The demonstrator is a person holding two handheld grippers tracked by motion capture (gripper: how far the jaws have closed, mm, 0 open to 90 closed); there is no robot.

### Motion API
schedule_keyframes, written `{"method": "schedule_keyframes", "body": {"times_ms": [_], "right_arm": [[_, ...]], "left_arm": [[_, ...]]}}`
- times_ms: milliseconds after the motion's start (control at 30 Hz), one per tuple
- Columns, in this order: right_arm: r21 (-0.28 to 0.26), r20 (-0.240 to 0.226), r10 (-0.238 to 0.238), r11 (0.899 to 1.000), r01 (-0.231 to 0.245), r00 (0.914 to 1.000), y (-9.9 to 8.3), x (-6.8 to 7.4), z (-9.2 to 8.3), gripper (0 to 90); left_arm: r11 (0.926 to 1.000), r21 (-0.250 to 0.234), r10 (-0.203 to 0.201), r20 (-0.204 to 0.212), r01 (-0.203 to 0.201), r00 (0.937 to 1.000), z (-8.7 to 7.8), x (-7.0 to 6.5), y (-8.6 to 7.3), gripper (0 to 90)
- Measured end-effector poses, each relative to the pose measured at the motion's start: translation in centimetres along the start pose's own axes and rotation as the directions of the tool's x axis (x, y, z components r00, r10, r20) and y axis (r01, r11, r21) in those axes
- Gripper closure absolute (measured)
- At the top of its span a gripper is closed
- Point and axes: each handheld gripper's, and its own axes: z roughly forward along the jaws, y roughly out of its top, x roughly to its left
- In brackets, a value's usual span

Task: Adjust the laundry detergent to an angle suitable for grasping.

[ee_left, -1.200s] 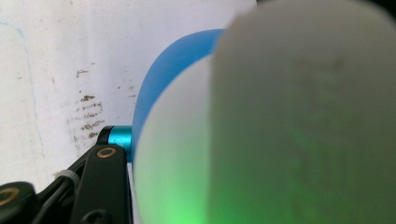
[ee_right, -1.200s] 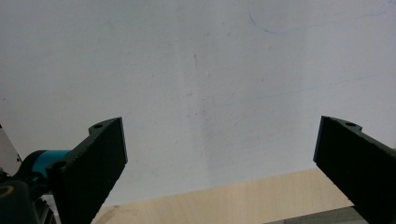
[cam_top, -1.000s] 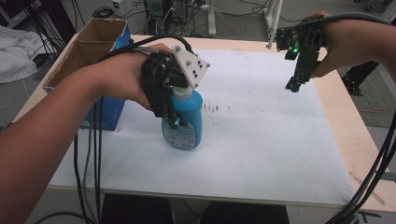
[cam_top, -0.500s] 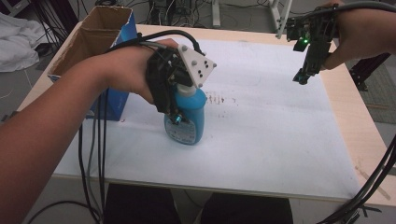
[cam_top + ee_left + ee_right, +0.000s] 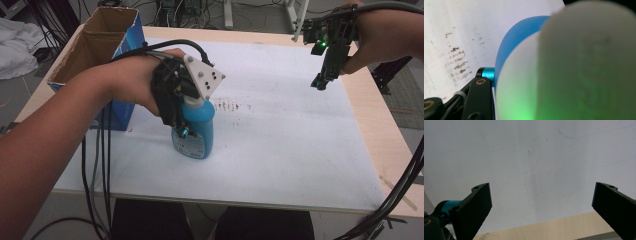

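Observation:
A blue spray bottle (image 5: pixel 199 131) with a white top stands on the white sheet (image 5: pixel 280 150) left of the table's middle. My left gripper (image 5: pixel 181 127) comes at it from the left and is shut on its upper part, just under the white head. In the left gripper view the white head (image 5: pixel 579 65) is blurred and very close, with the blue body (image 5: pixel 519 42) behind it and one black jaw beside it. My right gripper (image 5: pixel 320 82) hangs in the air over the back right of the table, pointing down, its jaws (image 5: pixel 541 192) wide open around nothing.
An open cardboard box (image 5: pixel 95 45) with a blue side stands at the back left, close behind my left hand. Dark smudges (image 5: pixel 230 106) mark the sheet just right of the bottle. Cables trail from both grippers. The table's bare wooden edge (image 5: pixel 385 145) runs along the right.
The left hand and the bottle have shifted only slightly and the grip is unchanged. The right gripper has stayed over the same spot.

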Motion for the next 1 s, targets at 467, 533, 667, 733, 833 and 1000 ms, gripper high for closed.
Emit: {"method": "schedule_keyframes", "body": {"times_ms": [467,533,667,733,833,1000], "right_arm": [[0.011,-0.005,0.007,1.000,-0.007,1.0000,0.1,-0.1,0.3,1.9],[0.013,-0.004,0.006,1.000,-0.006,1.0000,0.1,-0.1,0.3,1.9],[0.006,-0.003,0.007,1.000,-0.007,1.0000,0.1,-0.2,0.3,1.9],[0.004,-0.006,0.001,1.000,-0.001,1.0000,0.1,-0.2,0.3,1.9],[0.003,-0.006,0.001,1.000,-0.001,1.0000,0.2,-0.2,0.4,1.9],[-0.003,-0.006,-0.004,1.000,0.004,1.0000,0.3,-0.2,0.3,1.9]], "left_arm": [[0.9980,-0.020,-0.060,0.019,0.060,0.9980,-0.2,0.1,-0.4,29.8],[0.9975,-0.025,-0.066,0.017,0.067,0.9977,-0.3,0.1,-0.3,28.4],[0.9963,-0.011,-0.085,0.012,0.085,0.9963,-0.5,0.0,-0.3,26.0],[0.9950,-0.004,-0.099,0.011,0.099,0.9950,-0.6,-0.1,-0.3,26.0],[0.9934,0.008,-0.114,0.004,0.114,0.9934,-0.9,-0.2,-0.3,24.3],[0.9876,0.050,-0.147,-0.032,0.149,0.9886,-1.6,-0.4,-0.3,17.3]]}}
